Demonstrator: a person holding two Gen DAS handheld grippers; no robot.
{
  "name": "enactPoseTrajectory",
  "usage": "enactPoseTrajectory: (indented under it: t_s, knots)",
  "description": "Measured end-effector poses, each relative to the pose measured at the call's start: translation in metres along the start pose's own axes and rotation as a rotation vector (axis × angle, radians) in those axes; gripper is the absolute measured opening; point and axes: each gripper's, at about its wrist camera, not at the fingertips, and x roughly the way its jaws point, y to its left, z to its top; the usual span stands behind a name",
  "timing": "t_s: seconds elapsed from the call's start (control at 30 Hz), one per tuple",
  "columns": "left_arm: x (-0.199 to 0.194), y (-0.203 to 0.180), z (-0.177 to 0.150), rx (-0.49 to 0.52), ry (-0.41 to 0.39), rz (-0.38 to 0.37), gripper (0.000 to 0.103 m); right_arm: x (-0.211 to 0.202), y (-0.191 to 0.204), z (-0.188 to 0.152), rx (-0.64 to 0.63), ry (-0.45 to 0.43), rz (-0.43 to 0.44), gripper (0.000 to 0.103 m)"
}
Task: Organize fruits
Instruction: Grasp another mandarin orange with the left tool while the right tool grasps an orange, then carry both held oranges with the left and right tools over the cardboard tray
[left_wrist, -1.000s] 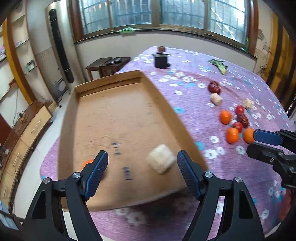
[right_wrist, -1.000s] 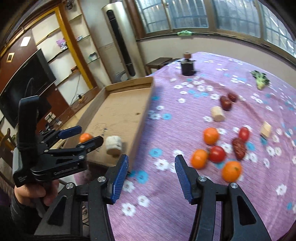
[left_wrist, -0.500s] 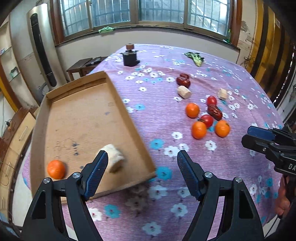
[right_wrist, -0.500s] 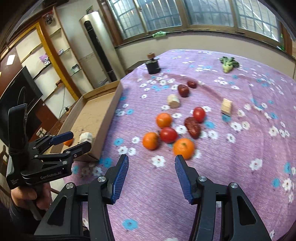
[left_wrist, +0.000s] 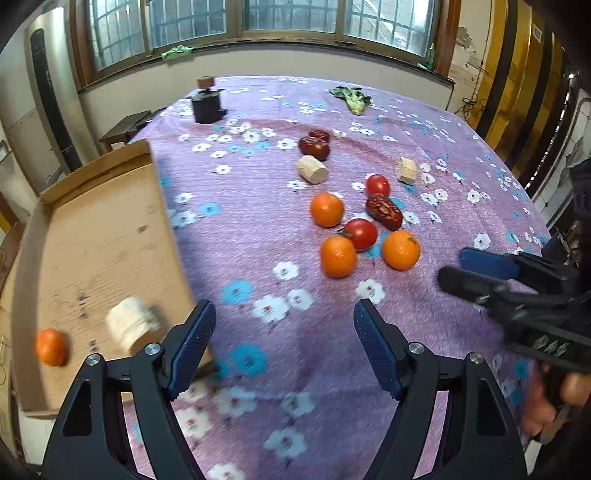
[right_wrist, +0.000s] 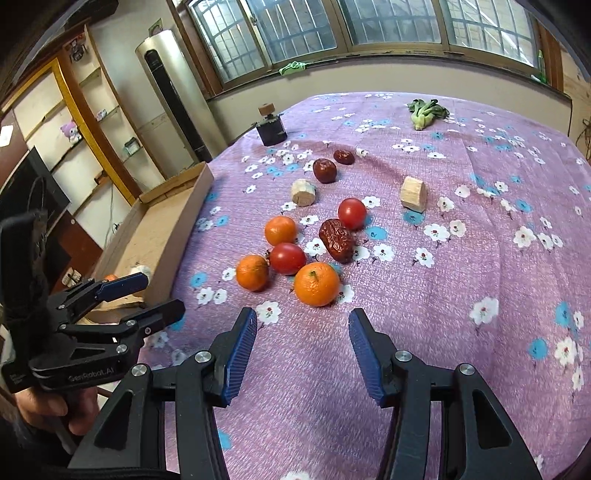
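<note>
A cardboard tray (left_wrist: 96, 236) lies at the table's left edge and holds one orange (left_wrist: 51, 346) and a pale cut chunk (left_wrist: 130, 326). On the purple cloth sit three oranges, the nearest (right_wrist: 316, 283) just ahead of my right gripper, with two tomatoes (right_wrist: 287, 258) and a wrinkled red date (right_wrist: 337, 240). Two more dates (right_wrist: 324, 170) and two pale chunks (right_wrist: 413, 194) lie farther back. My left gripper (left_wrist: 282, 339) is open and empty above the cloth beside the tray's near right corner. My right gripper (right_wrist: 301, 349) is open and empty, just short of the nearest orange.
A black device with a wooden knob (left_wrist: 207, 105) stands at the far left of the table. A green leafy vegetable (right_wrist: 424, 110) lies at the far edge. The tray's raised wall (right_wrist: 184, 236) borders the cloth on the left. Cabinets and a tall air conditioner stand beyond the table.
My left gripper has swung right, away from over the tray and toward the fruit cluster. My right gripper has moved forward, closer to the oranges. Both stayed open.
</note>
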Motion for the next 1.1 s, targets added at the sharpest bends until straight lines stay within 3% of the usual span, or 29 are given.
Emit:
enactPoseTrajectory:
  t_s: [0.2,0.33,0.57,0.67,0.73,0.87,1.1]
  knots:
    - [0.021,-0.014,0.013,0.025,0.016,-0.022,0.077,0.037,0.002,0.012,-0.061,0.038,-0.067,0.045]
    - [0.038,-0.011,0.022,0.012,0.035,-0.031,0.077,0.055,-0.008,0.02,-0.038,0.062,-0.021,0.037]
    - [0.066,-0.02,0.029,0.036,0.069,-0.056,0.076,0.036,-0.02,0.012,0.0,0.028,-0.022,0.035]
    - [0.069,-0.031,0.029,0.082,0.047,-0.031,0.057,0.019,-0.027,0.006,0.038,-0.002,-0.022,0.035]
    - [0.067,-0.035,0.03,0.1,0.032,-0.038,0.027,0.01,-0.03,0.005,0.061,-0.015,-0.016,0.035]
    - [0.06,-0.037,0.029,0.108,0.037,-0.054,0.025,-0.005,-0.028,0.002,0.081,-0.039,-0.007,0.035]
    - [0.027,-0.034,0.022,0.089,-0.027,-0.051,0.025,-0.027,-0.011,-0.002,0.062,-0.076,0.017,0.035]
